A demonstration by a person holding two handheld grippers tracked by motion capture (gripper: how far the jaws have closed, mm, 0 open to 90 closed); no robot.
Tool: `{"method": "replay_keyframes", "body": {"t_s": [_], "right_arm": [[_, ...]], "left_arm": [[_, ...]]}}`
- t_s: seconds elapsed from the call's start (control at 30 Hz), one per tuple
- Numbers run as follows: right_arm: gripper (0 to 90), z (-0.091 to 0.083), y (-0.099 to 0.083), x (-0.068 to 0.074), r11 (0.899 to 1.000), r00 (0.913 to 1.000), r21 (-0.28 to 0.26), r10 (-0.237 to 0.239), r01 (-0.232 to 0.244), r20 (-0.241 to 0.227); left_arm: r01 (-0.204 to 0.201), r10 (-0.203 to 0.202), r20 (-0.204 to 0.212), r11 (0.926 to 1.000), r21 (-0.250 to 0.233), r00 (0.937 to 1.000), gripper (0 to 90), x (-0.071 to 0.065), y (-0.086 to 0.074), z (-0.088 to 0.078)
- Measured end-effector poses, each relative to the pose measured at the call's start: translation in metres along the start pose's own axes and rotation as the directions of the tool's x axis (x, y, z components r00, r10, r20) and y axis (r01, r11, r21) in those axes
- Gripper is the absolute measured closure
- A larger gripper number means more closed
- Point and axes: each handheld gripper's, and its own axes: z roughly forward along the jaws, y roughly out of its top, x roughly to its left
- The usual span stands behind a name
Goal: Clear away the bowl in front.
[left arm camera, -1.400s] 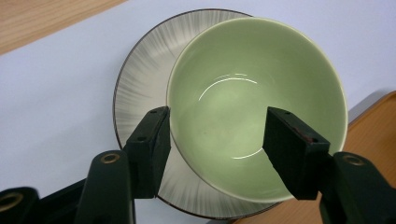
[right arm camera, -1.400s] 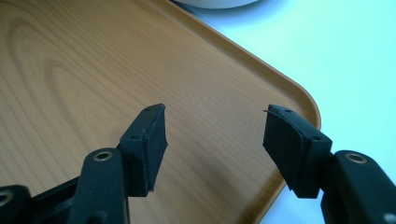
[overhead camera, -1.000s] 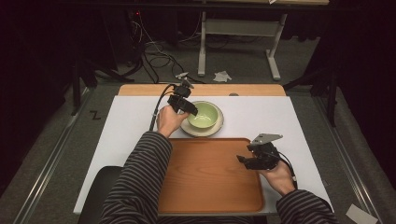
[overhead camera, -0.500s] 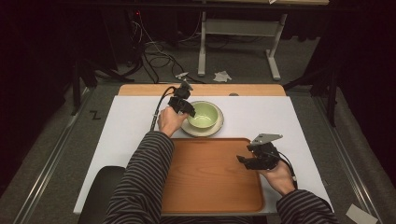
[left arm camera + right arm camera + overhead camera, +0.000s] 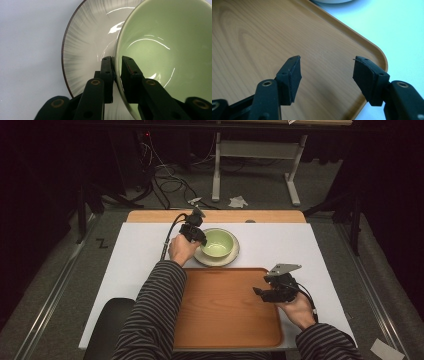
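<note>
Up close, the left hand-held gripper (image 5: 116,72) pinched the rim of a green bowl (image 5: 170,50), one jaw inside and one outside. Beneath the bowl sat a pale plate (image 5: 82,47) on the white desk (image 5: 310,245). Nearer the person, the right hand-held gripper (image 5: 325,72) hung spread above a wooden tray (image 5: 220,315).

The wooden tray (image 5: 220,315) lies bare; bowl (image 5: 219,242) on plate (image 5: 216,261) blocks its far edge.
</note>
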Motion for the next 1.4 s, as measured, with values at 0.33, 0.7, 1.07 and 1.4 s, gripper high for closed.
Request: {"method": "replay_keyframes", "body": {"t_s": [0.33, 0.7, 1.07, 1.4], "right_arm": [[40.6, 0.000, 0.000, 0.000, 1.000, 1.0000, -0.001, 0.000, 0.000, -0.001], [40.7, 0.001, 0.000, 0.000, 1.000, 1.0000, 0.004, -0.006, 0.006, -0.002], [40.6, 0.001, 0.000, 0.000, 1.000, 1.0000, 0.006, -0.001, 0.001, -0.006], [40.6, 0.002, 0.000, 0.000, 1.000, 1.0000, 0.008, -0.004, 0.004, -0.005]], "left_arm": [[0.027, -0.027, 0.027, 0.9996, -0.002, 0.9993, 84.5, -0.001, 0.002, 0.000], [0.038, -0.037, 0.054, 0.9990, -0.022, 0.9979, 83.7, -0.003, 0.004, -0.005], [0.067, -0.062, 0.102, 0.9964, -0.052, 0.9929, 83.8, -0.008, 0.011, -0.021], [0.055, -0.048, 0.140, 0.9974, -0.046, 0.9890, 83.6, -0.011, 0.011, -0.035]]}}
